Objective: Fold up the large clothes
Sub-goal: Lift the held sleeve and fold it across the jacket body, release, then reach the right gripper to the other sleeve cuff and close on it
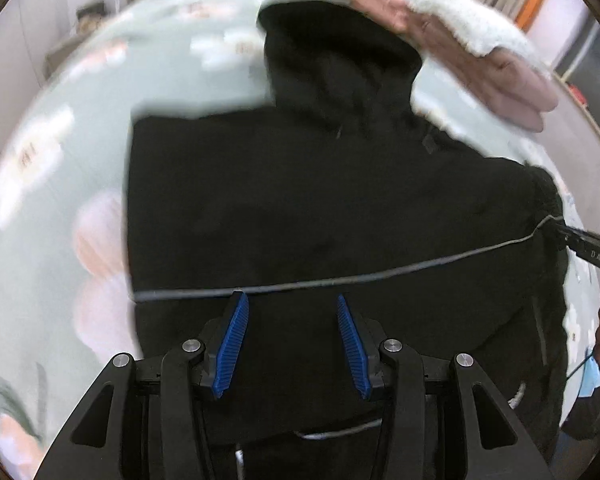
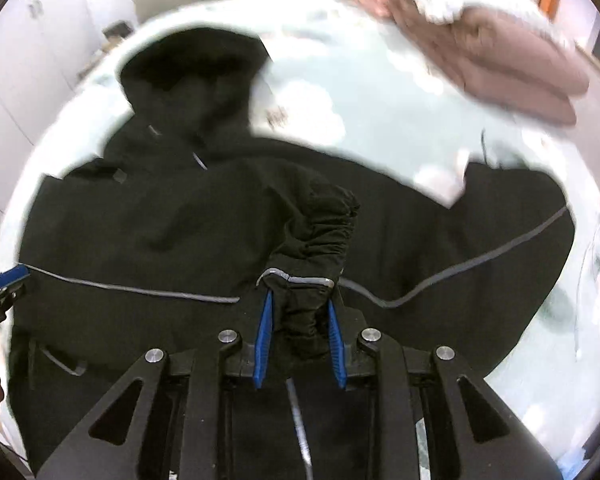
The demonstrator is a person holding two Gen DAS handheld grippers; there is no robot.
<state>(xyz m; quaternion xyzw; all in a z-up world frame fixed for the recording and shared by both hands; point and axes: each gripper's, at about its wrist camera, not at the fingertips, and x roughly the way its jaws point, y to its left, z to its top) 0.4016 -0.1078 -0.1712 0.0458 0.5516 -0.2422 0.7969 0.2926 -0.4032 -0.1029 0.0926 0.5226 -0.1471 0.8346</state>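
Right gripper clamps the black jacket's elastic cuff, left gripper gapes empty; folding on the bed looks barely begun.

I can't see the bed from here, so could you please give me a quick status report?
Left tool open, over the black jacket. Right tool shut on its sleeve cuff. Pink folded clothes behind, clear of it.
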